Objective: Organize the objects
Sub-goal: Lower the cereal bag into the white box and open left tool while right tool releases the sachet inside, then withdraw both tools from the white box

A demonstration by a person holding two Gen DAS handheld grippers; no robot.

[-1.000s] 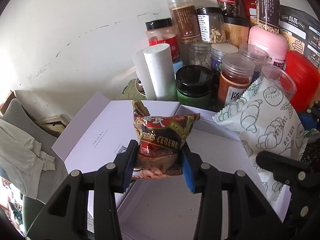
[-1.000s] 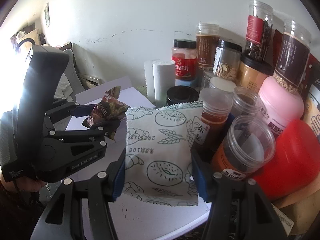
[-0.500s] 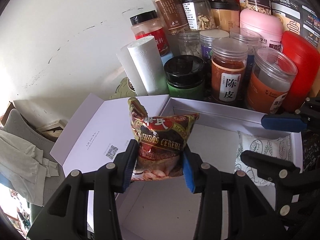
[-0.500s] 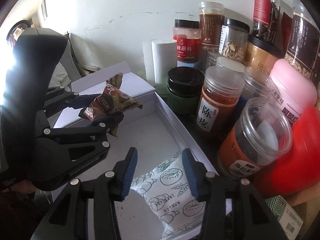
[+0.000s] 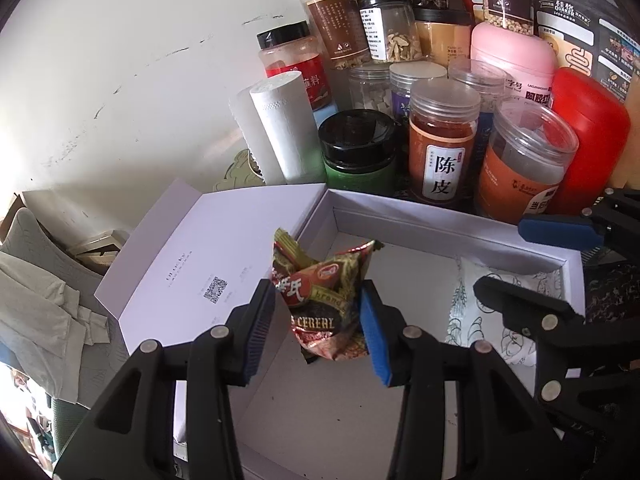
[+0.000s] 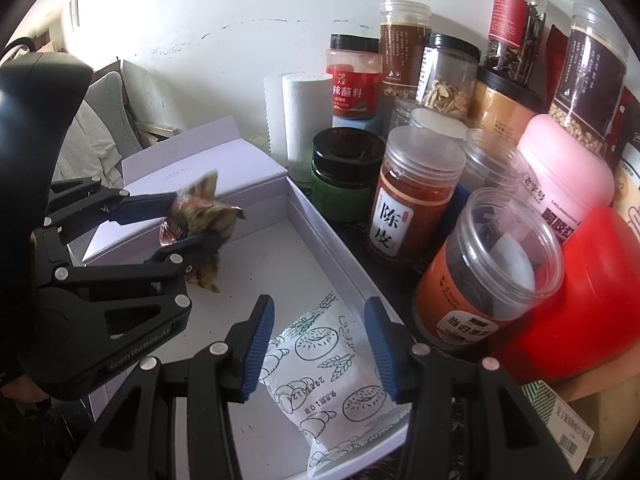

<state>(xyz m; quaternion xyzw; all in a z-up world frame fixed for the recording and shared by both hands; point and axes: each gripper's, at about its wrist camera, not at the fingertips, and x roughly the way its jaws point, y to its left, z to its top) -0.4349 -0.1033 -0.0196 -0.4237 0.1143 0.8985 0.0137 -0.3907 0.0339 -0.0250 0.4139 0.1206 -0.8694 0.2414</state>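
My left gripper [image 5: 320, 316] has its jaws set loosely around a red and brown cereal packet [image 5: 326, 304], whose bottom rests on the floor of the open white box [image 5: 440, 216]. In the right wrist view the same packet [image 6: 200, 216] sits between the left gripper's fingers [image 6: 144, 204]. My right gripper [image 6: 320, 340] is open above a white bread packet with line drawings [image 6: 336, 376], which lies flat in the box's near right corner [image 6: 332, 240]. The bread packet also shows in the left wrist view [image 5: 468, 308].
Many jars stand crowded behind and right of the box: a black-lidded green jar [image 5: 360, 152], an orange-labelled jar [image 5: 440, 148], a clear-lidded jar [image 6: 484, 272], a red container [image 5: 592, 136]. A white roll [image 5: 288, 124] leans by the wall. The box lid [image 5: 200, 268] lies open at the left.
My left gripper has lowered the cereal packet into the box and its jaws have widened. My right gripper let go of the bread packet, which now lies in the box.
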